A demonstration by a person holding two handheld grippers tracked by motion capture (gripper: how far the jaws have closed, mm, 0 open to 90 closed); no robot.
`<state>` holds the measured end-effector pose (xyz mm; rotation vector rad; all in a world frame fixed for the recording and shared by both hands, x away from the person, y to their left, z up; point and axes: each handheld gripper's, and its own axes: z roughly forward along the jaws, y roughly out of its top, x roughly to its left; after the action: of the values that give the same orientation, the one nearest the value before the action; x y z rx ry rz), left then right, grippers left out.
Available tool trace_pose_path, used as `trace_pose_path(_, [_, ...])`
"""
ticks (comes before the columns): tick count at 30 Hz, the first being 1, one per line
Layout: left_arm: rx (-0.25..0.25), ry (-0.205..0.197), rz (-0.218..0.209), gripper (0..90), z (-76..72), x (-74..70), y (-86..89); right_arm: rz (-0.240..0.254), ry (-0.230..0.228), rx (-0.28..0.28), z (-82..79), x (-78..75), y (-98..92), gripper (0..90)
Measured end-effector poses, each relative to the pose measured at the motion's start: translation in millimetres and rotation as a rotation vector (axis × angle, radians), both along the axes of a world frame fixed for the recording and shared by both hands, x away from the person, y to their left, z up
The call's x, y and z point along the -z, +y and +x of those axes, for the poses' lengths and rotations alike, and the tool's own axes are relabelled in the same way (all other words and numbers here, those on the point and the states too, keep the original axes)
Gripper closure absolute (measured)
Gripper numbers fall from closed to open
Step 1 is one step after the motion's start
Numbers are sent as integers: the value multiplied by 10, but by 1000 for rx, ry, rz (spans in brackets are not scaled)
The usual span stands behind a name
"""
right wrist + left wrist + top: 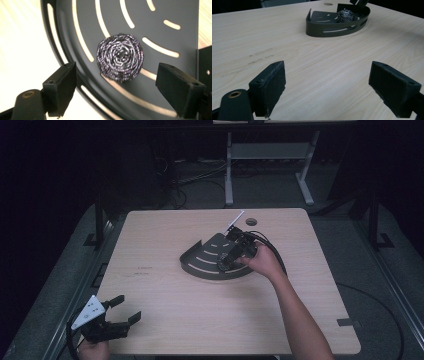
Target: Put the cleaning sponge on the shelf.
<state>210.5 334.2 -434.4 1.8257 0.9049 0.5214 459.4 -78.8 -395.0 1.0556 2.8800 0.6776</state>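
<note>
Steel scourer [120, 57] inside dark slotted tray [75, 15], between open right tongs [125, 87].

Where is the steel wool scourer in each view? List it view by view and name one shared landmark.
High view: hidden under the right gripper.
Left gripper view: upper right, inside the tray, scourer.
Right gripper view: centre, on the tray floor, ahead of the open fingers.
Shared landmark: the dark slotted tray.
</note>
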Motion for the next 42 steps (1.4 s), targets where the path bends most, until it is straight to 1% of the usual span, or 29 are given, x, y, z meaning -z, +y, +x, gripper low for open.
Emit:
trace_pose_path(3, [2,-1,-2,133,0,-2,0,3,-11,5,-55,-44,-56,168])
trace_pose_path(6, [5,1,-3,133,0,-4,4,-15,-22,5,-105,-60,-109,169])
trace_pose_path(8, [1,-1,-4,133,-3,-6,9,-8,-21,3,-131,-65,-147,169])
trace_pose_path(10, [0,-2,-4,133,-5,-9,13,-15,-27,4,-159,-74,-176,169])
trace_pose_path(12, [1,-3,-2,133,-4,-9,12,-7,-20,3,-189,-83,-198,169])
trace_pose_path(17, [0,-1,-3,133,-1,-6,4,-19,-16,-4,-258,-76,-239,169])
trace_pose_path(20, [1,-1,-4,133,-1,-7,4,-13,-19,-3,-294,-77,-279,169])
trace_pose_path(22, [2,-2,-3,133,-1,-8,4,-10,-13,-5,-319,-74,-306,169])
trace_pose_path(25, [2,0,1,133,1,-6,0,-14,-17,-8,-362,-74,-343,169])
trace_pose_path(29, [1,1,2,133,0,-6,-1,-34,-14,-14,-418,-85,-369,169])
trace_pose_path(30, [1,1,4,133,0,-7,0,-35,-19,-16,-432,-94,-377,169])
trace_pose_path(34, [0,1,3,133,1,-6,2,-5,-13,-15,-480,-123,-433,169])
trace_pose_path(39, [0,1,0,133,3,-4,4,-4,-18,-8,-527,-125,-485,169])
trace_pose_path(42, [-1,0,-4,133,2,-6,6,-15,-5,-5,-545,-84,-518,170])
